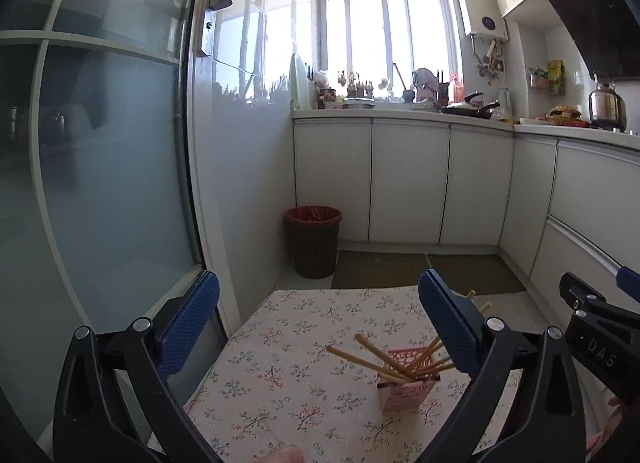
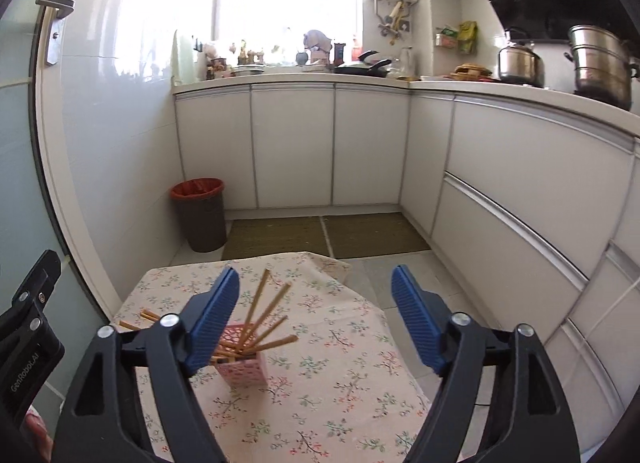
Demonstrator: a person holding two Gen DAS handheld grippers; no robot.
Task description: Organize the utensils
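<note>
Pink lattice holder (image 1: 404, 379) standing on the floral tablecloth (image 1: 288, 375), wooden chopsticks (image 1: 400, 363) fanned out inside it, left gripper (image 1: 320, 323) spread wide and empty above the holder, right gripper (image 2: 316, 311) likewise wide, gripping nothing.

Both tools look alike: the left gripper (image 1: 319, 323) and the right gripper (image 2: 316, 317) have glossy black plastic arms with cut-out slots, round silver screws at the pivots, and ribbed blue pads (image 2: 416, 323) inside each finger. White lettering marks the black housing behind the fingers.
</note>
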